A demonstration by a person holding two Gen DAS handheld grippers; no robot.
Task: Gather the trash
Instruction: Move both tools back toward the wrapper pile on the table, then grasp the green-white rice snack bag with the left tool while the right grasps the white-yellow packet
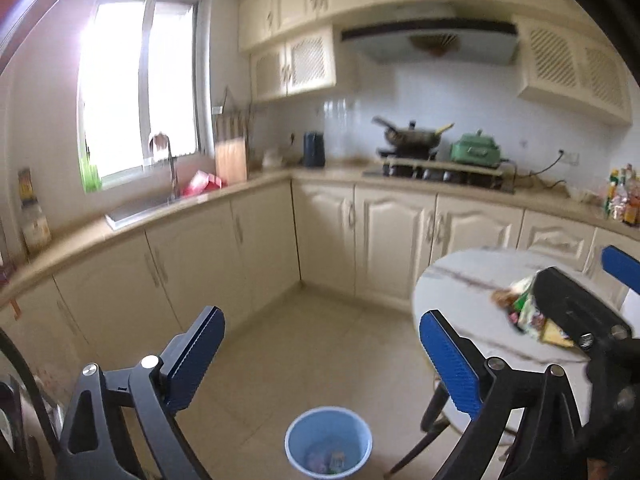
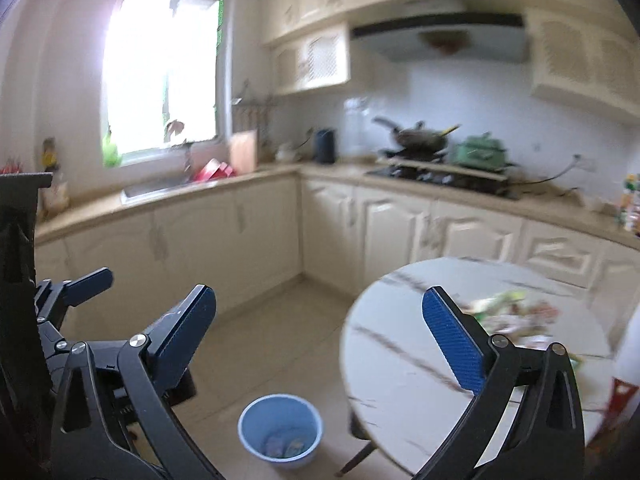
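My left gripper [image 1: 322, 356] and right gripper [image 2: 320, 330] both gape empty. The crumpled wrapper trash [image 2: 516, 314] lies on the round white marble table [image 2: 404, 364], beyond my right claw; the light-blue plastic bin [image 2: 280, 430] sits on the floor below.

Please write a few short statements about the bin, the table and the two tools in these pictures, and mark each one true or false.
1. The blue bin stands on the floor beside the round table. True.
2. The bin is empty. False: a few wrappers lie at its bottom.
3. The left tool is clamped on a wrapper. False: its jaws are wide open with nothing between them.
4. A pile of wrappers lies on the table. True.
5. The right tool is open and holds nothing. True.
6. The stove is bare. False: a wok sits on it.
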